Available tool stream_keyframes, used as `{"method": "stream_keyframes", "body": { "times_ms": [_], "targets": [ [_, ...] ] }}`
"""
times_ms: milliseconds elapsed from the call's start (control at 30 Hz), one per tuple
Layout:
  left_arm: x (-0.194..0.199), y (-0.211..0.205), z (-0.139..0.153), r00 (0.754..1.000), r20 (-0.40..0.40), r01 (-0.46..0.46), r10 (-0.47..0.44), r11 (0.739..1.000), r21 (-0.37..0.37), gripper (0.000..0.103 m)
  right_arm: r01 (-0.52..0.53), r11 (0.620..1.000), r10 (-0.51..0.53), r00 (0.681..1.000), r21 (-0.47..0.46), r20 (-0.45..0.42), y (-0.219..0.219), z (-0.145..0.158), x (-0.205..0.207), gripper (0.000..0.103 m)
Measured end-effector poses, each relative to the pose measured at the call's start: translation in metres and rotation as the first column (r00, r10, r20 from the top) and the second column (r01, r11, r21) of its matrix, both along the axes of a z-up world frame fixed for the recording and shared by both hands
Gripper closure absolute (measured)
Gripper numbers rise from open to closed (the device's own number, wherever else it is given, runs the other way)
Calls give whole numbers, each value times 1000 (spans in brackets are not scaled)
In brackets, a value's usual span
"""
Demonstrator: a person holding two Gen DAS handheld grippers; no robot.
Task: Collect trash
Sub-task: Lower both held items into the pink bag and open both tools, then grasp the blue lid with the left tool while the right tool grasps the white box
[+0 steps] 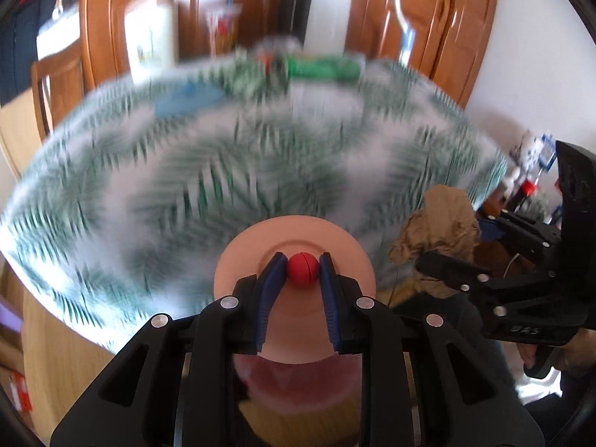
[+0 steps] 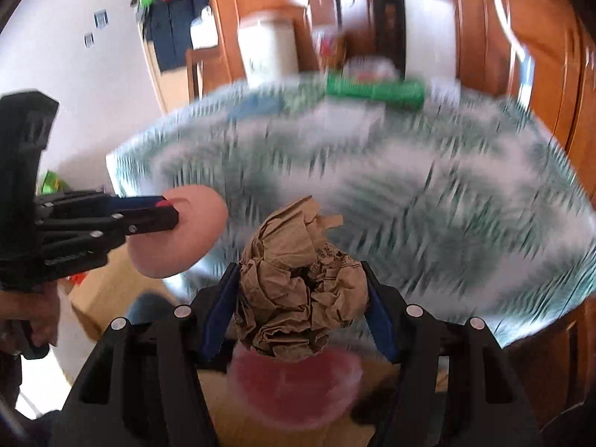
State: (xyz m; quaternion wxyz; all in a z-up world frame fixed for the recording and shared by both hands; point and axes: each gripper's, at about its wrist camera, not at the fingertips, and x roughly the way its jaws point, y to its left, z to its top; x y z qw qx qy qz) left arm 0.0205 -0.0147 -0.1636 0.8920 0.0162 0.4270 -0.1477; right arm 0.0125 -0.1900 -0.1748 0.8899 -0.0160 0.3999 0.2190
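left gripper [image 1: 303, 269] clamps lid knob [image 1: 303, 269] | right gripper [image 2: 301, 290] grips crumpled paper [image 2: 298, 290] | bin [image 2: 294, 383] below | drop pending

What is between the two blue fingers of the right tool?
A crumpled brown paper ball fills the gap between the fingers of the right tool; both pads press on it. This shows in the right wrist view.

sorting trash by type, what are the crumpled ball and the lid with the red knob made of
Crumpled ball in the right gripper: brown kraft paper, matte, with sharp creases and faint print.
Lid in the left gripper: probably plastic, a smooth, evenly peach-coloured disc.
Red knob: probably plastic or rubber, with a moulded seam.
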Motion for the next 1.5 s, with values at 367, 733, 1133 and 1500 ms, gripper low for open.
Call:
{"method": "stream_keyframes", "body": {
  "times_ms": [367,733,1133,1500],
  "targets": [
    [23,-1,-186,938,-347,35,-11,997,64,79,-83,993,51,939,-80,-339,21,-173,21,41],
    [41,0,-242,888,-461,45,1,995,90,78,-150,985,96,893,-90,-439,38,-238,37,39],
    [56,-4,-250,882,-470,41,12,994,101,55,-158,983,98,884,-95,-458,41,-265,46,27],
    [56,4,-219,922,-383,12,56,985,174,21,-140,968,62,937,-207,-344,40,-253,40,5]
  ]
}}
